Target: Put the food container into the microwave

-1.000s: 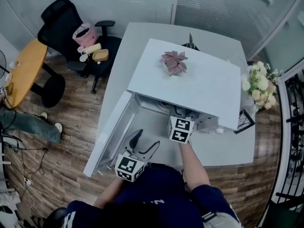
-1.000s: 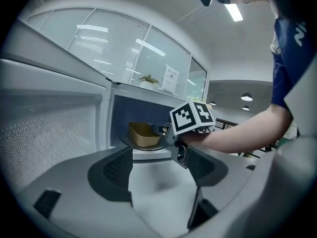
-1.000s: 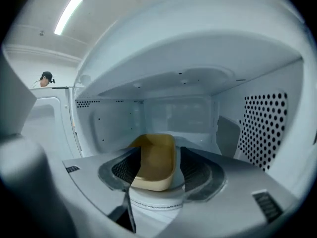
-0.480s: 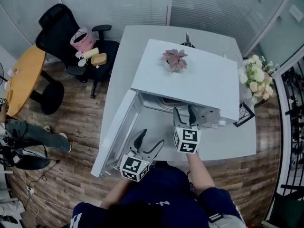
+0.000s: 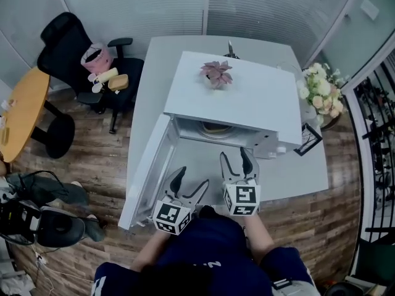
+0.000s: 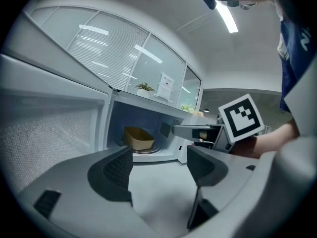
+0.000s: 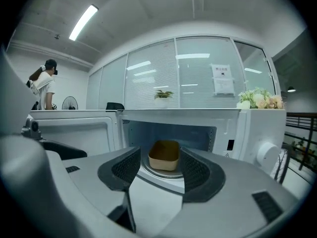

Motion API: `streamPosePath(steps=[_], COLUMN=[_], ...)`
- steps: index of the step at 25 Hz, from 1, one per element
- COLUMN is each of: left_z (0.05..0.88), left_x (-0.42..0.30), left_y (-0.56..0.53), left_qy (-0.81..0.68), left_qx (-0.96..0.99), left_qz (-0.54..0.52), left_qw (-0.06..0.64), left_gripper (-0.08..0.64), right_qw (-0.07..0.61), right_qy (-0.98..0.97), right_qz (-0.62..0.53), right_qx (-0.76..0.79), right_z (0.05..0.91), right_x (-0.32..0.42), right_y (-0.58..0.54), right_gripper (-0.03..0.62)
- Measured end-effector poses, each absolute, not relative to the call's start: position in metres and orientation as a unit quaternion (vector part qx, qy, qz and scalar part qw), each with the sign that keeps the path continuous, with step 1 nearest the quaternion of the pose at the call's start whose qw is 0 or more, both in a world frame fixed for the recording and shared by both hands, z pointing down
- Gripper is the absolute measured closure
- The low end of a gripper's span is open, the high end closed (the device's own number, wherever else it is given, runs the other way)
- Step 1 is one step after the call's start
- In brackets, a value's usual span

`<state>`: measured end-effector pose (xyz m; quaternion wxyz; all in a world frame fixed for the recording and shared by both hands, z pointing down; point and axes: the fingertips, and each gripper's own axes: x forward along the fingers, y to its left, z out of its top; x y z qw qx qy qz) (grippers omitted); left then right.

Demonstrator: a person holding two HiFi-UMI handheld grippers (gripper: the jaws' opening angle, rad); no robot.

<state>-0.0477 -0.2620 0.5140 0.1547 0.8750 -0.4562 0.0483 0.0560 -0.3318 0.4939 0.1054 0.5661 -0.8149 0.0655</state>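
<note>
— Where's the container (image 7: pixel 164 155)?
— Inside the microwave (image 5: pixel 237 100), on the turntable (image 7: pixel 165 173).
— The claws?
— The left gripper (image 5: pixel 192 177) and right gripper (image 5: pixel 235 155) are both released, empty, before the microwave's mouth; the container is well beyond them.

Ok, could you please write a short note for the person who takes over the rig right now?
Left tongs: open, empty, in front of the microwave.
Right tongs: open, empty, facing the cavity.
Food container: inside the microwave, on the turntable.
Done: the container is in.
To do: probably shut the door, which stands open on the left side.
</note>
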Motion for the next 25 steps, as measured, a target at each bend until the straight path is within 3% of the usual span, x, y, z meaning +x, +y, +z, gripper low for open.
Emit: streamPosePath(steps=[21,23,25], left_z=[0.512,0.510,0.507], left_x=[-0.046,-0.045,-0.044], left_y=[-0.254,-0.252,-0.249], left_qy=[-0.454,-0.453,-0.455], left_qx=[0.878,0.880,0.880], left_qz=[0.039,0.035,0.033], left_qw=[0.147,0.140,0.130], left_gripper=[0.219,0.238,0.300], right_qw=[0.128,0.134,0.135], right_qy=[-0.799,-0.802,-0.805], right_qz=[0.055,0.051,0.047], right_qx=[0.584,0.579,0.576], right_z=[0.509,0.511,0.508], right_x=[0.078,0.076,0.074], right_y=[-0.255,-0.256,-0.256], right_gripper=[0.344,0.342,0.354])
